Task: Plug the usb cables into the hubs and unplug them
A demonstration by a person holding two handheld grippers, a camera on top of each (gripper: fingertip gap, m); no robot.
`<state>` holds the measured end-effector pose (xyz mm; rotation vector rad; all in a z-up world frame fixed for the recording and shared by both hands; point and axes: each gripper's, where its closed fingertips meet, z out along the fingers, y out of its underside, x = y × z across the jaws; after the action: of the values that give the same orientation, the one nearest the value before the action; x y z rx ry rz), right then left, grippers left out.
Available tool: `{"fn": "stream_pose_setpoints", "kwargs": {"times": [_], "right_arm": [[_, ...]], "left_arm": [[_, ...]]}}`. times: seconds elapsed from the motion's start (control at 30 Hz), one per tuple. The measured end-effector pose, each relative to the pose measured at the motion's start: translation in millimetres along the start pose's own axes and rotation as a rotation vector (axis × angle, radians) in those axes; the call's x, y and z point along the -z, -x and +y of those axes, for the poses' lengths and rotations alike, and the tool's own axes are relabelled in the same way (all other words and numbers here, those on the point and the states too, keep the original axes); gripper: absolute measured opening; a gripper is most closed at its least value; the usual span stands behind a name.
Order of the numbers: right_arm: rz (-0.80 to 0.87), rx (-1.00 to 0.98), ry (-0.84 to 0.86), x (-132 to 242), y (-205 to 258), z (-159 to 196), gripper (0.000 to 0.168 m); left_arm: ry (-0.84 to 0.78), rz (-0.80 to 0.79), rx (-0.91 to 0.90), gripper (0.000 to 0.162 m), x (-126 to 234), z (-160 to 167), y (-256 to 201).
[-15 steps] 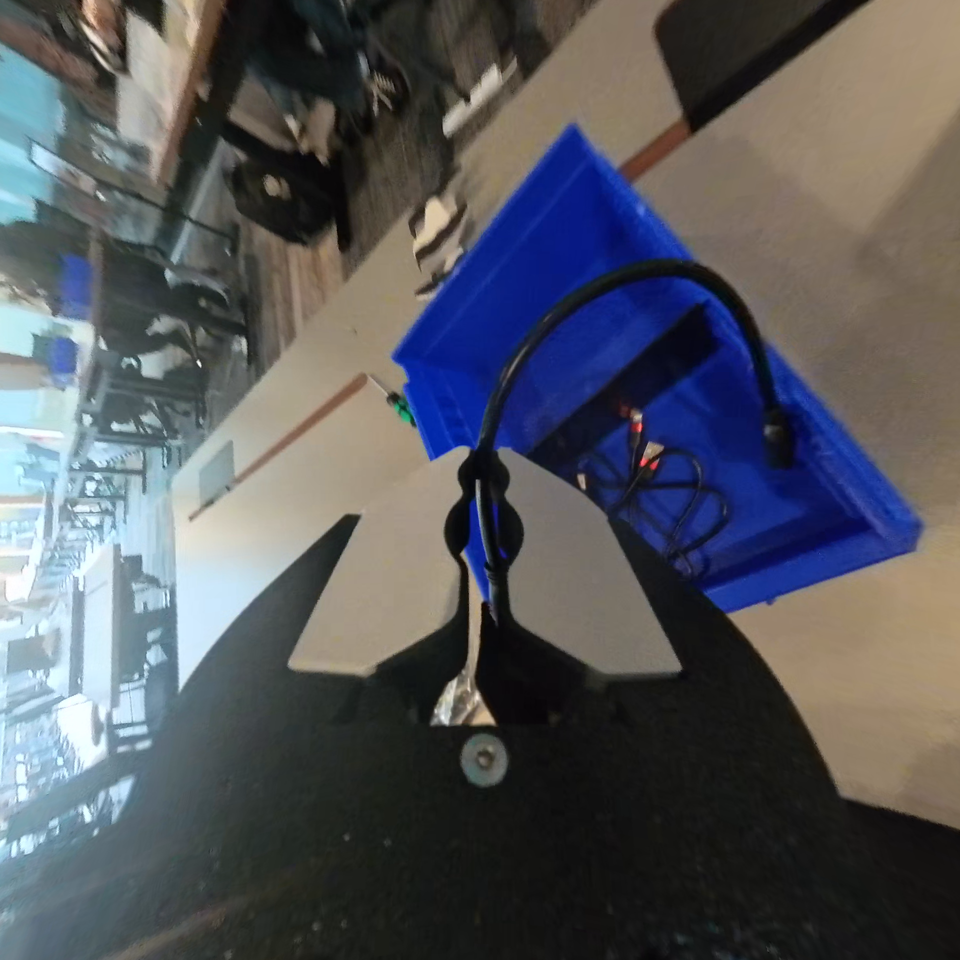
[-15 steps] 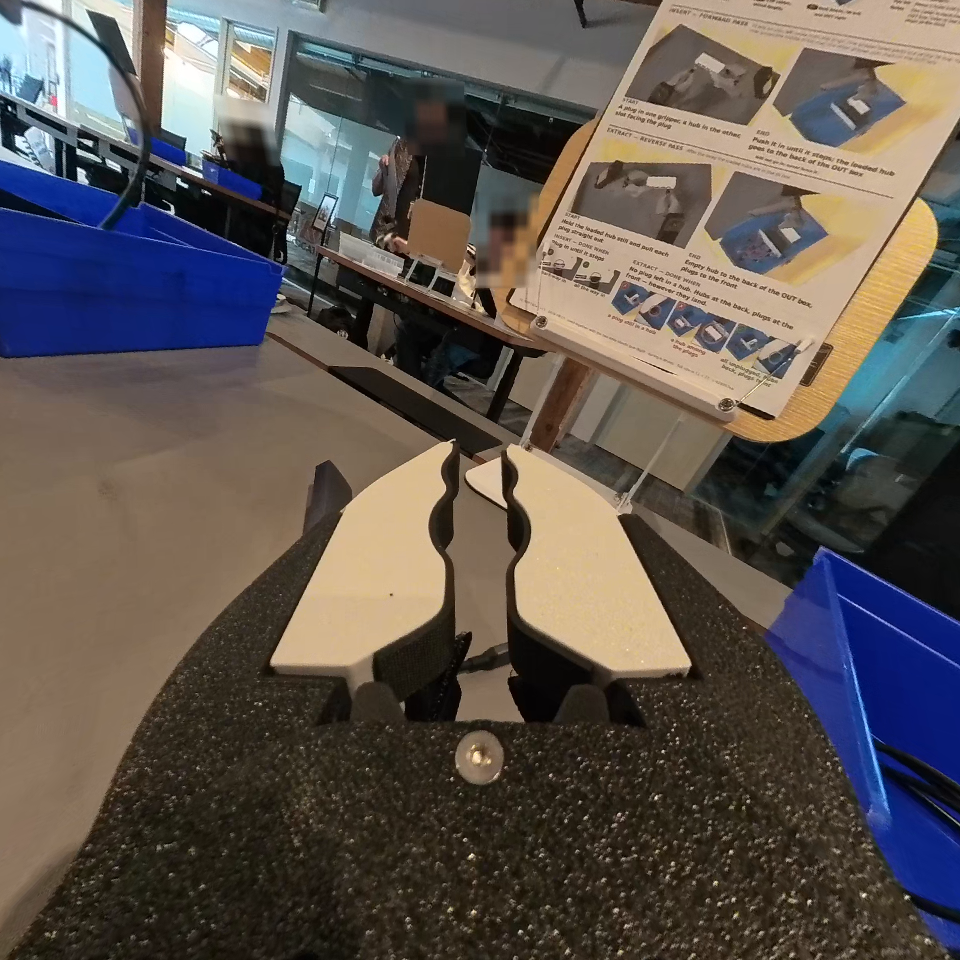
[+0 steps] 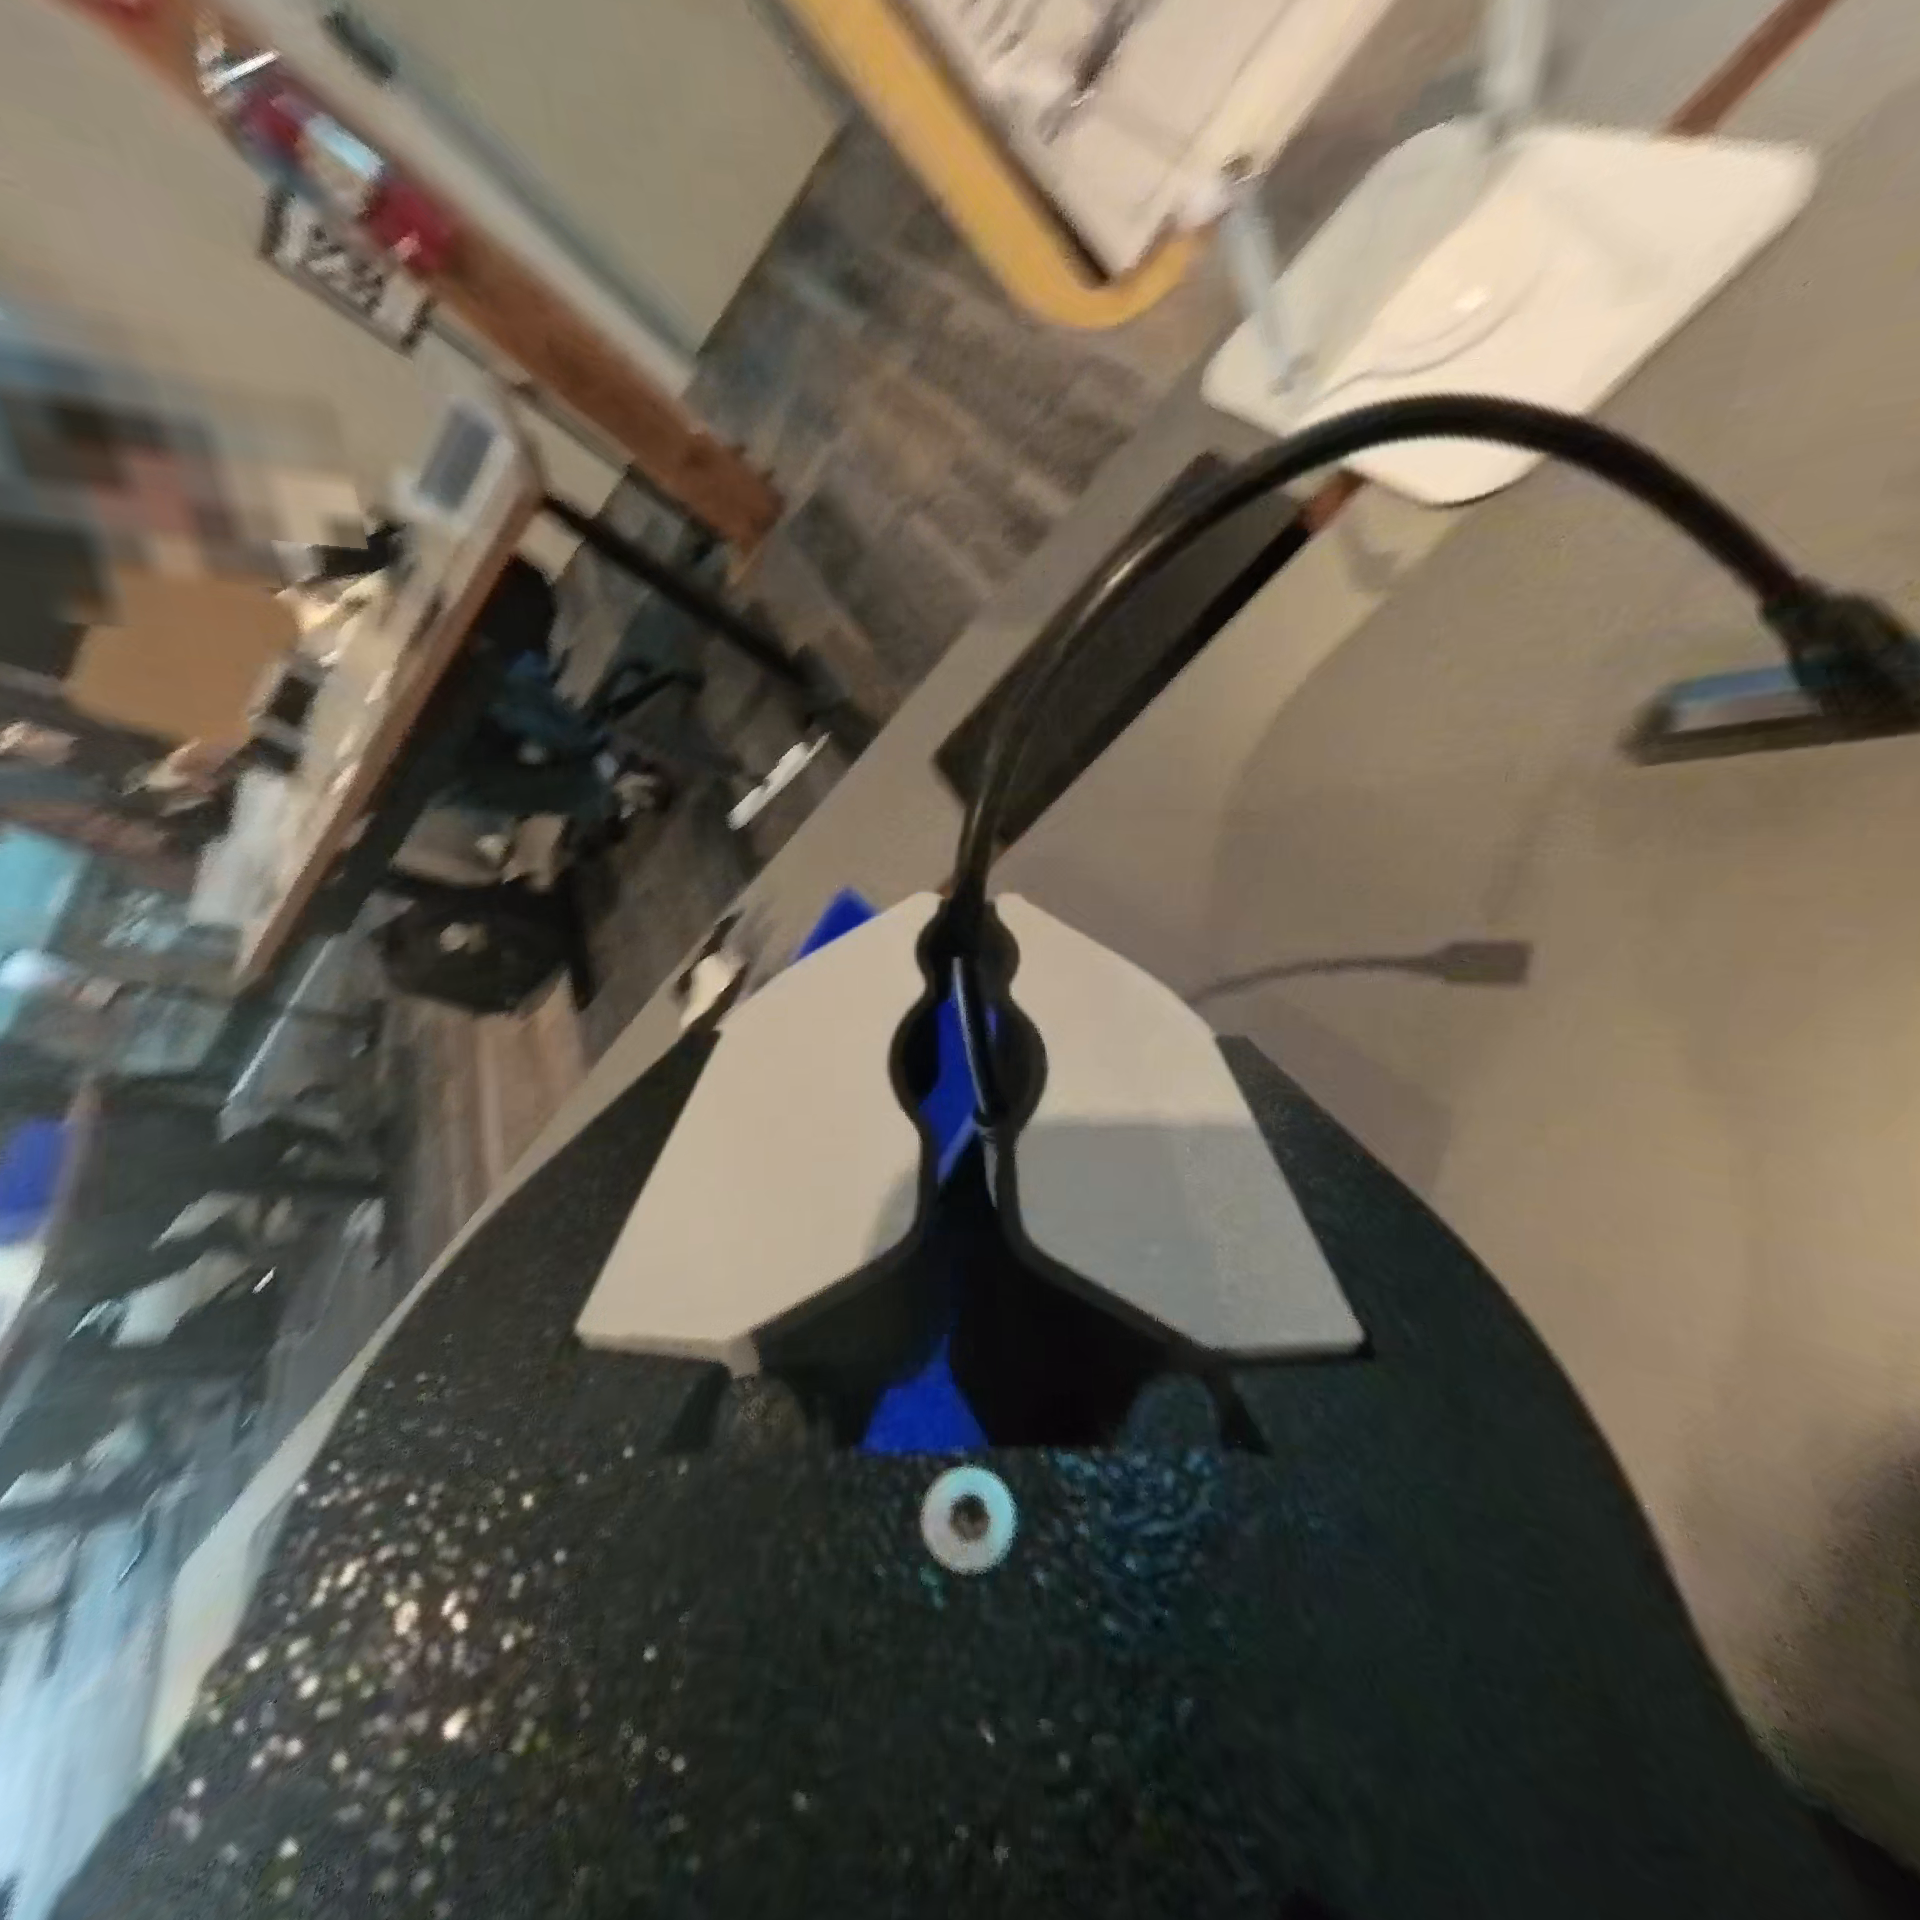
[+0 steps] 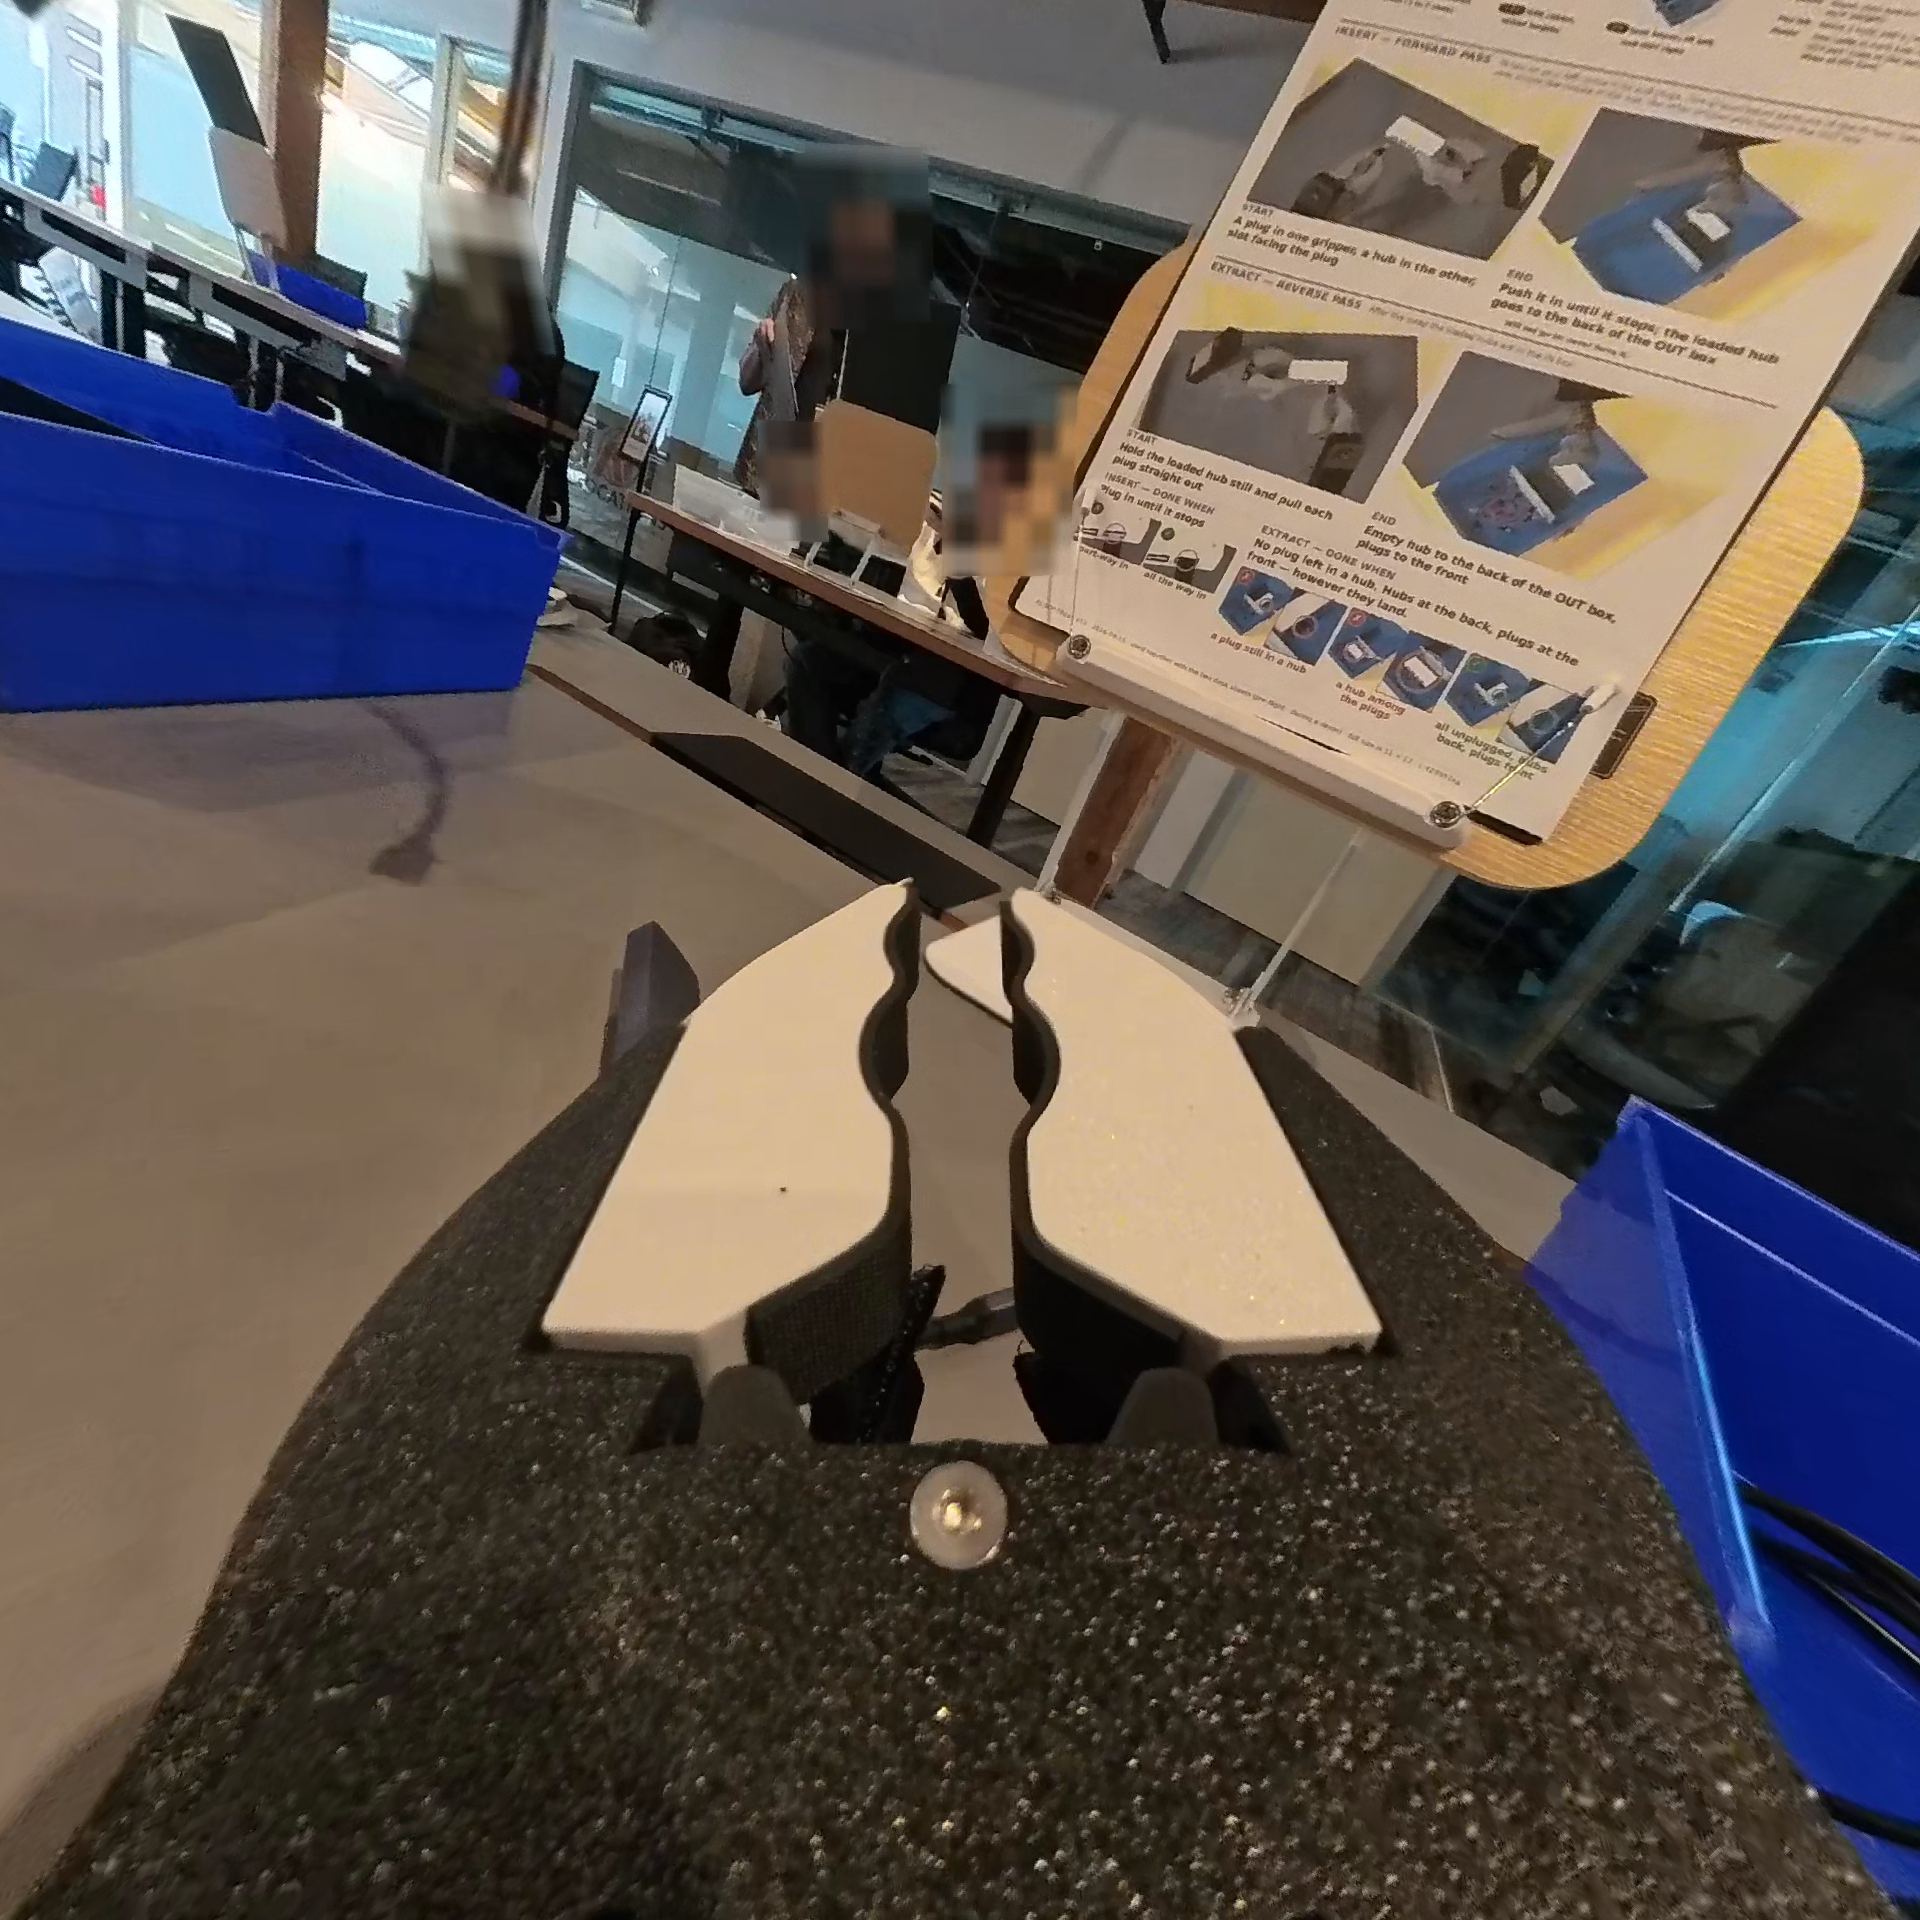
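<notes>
Two claws show, one per wrist view. The left claw [image 3: 966, 920] has its white fingers [image 3: 800, 1153] pressed together on a thin black USB cable [image 3: 1382, 431], pinching it at the tips. From the pinch the cable rises, arches over to the right and ends in a black plug [image 3: 1834, 634] that hangs in the air above the pale grey table [image 3: 1662, 1143]. Just under the plug lies a flat dark hub-like bar [image 3: 1766, 712], blurred, so whether they touch cannot be told. A blue plastic bin [image 3: 842, 920] peeks out behind and between the fingers. Farther off on the table stands a white flat stand base [image 3: 1507, 301].

The right claw [image 4: 961, 914] is spread a little, a narrow gap between its white fingers [image 4: 748, 1164], with nothing clearly held at the tips. A small dark cable piece [image 4: 977, 1320] lies deep between the finger bases. A blurred plug [image 4: 473, 291] dangles in the upper left, over the table [image 4: 260, 1039]. One blue plastic bin [image 4: 260, 582] sits at the left, another blue bin [image 4: 1787, 1403] with black cables at the right. An illustrated instruction sheet [image 4: 1455, 416] leans on a stand behind.
</notes>
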<state>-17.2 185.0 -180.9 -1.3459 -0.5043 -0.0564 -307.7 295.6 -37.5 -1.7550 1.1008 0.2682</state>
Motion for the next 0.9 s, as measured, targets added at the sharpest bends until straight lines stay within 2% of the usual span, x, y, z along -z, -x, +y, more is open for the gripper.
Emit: {"fn": "stream_pose_setpoints", "kwargs": {"times": [0.23, 0.43, 0.67, 0.77, 0.9], "right_arm": [[0.069, 0.001, 0.026, 0.7, -12.4, 4.3, 0.015], [0.062, 0.012, 0.029, 0.0, -10.6, 4.8, 0.015], [0.028, 0.036, 0.039, -2.0, -3.1, 6.5, 0.012], [0.015, 0.046, 0.041, -2.4, -0.4, 6.6, 0.011], [0.004, 0.051, 0.049, -3.4, 2.0, 8.0, 0.010]], "left_arm": [[-0.105, 0.415, -0.242, 0.005, -30.2, -19.6, -124.6], [-0.066, 0.713, -0.444, 0.005, -47.0, 3.6, -208.4], [-0.029, 0.858, -0.455, 0.005, -64.8, 19.9, -245.7], [-0.011, 0.863, -0.470, 0.005, -75.7, 27.2, -256.0], [0.007, 0.858, -0.400, 0.005, -90.1, 33.0, -266.8]]}}
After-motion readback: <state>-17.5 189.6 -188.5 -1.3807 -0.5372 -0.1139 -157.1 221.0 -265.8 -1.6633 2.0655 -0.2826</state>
